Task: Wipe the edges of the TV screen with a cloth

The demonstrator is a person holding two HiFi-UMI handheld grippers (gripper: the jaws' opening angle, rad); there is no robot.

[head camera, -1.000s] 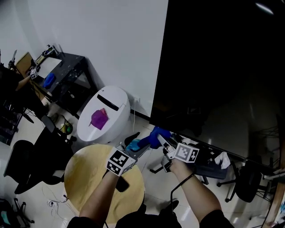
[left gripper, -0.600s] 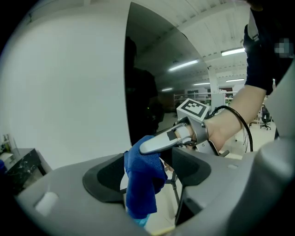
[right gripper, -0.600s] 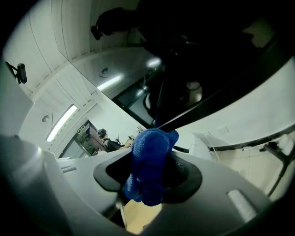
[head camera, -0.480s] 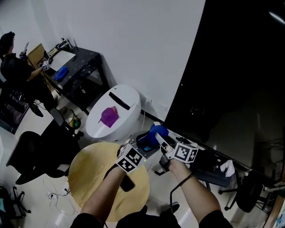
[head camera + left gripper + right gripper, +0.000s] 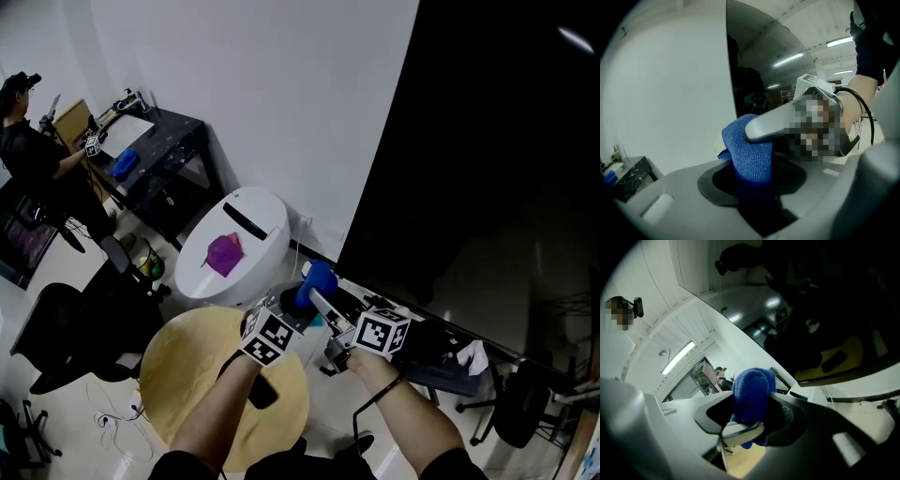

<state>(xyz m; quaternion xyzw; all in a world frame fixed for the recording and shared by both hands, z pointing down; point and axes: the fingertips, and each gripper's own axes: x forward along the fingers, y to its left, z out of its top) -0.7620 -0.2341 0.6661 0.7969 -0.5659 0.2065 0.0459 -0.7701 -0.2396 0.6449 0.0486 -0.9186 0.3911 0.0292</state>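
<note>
The TV screen [image 5: 487, 141] is a big black panel filling the right of the head view. In front of its lower left corner both grippers meet on a bunched blue cloth [image 5: 317, 279]. My right gripper [image 5: 321, 300] is shut on the cloth [image 5: 752, 390], which bulges above its pads. My left gripper [image 5: 298, 306] has just been closing, and the cloth [image 5: 751, 154] now stands pinched between its jaws. A pale finger [image 5: 768, 126] of the right gripper crosses the top of the cloth in the left gripper view. The dark TV edge [image 5: 754, 70] rises just behind.
A white rounded bin [image 5: 234, 244] with a purple object on it stands left of the TV. Below my arms is a round wooden table [image 5: 202, 375]. A black desk [image 5: 159, 150] with a person [image 5: 28, 141] is at far left. Black chairs [image 5: 66, 337] and a TV stand [image 5: 441, 361] are nearby.
The right gripper has lifted the cloth a little and shifted left. The left gripper has come up beside it and closed on the cloth.
</note>
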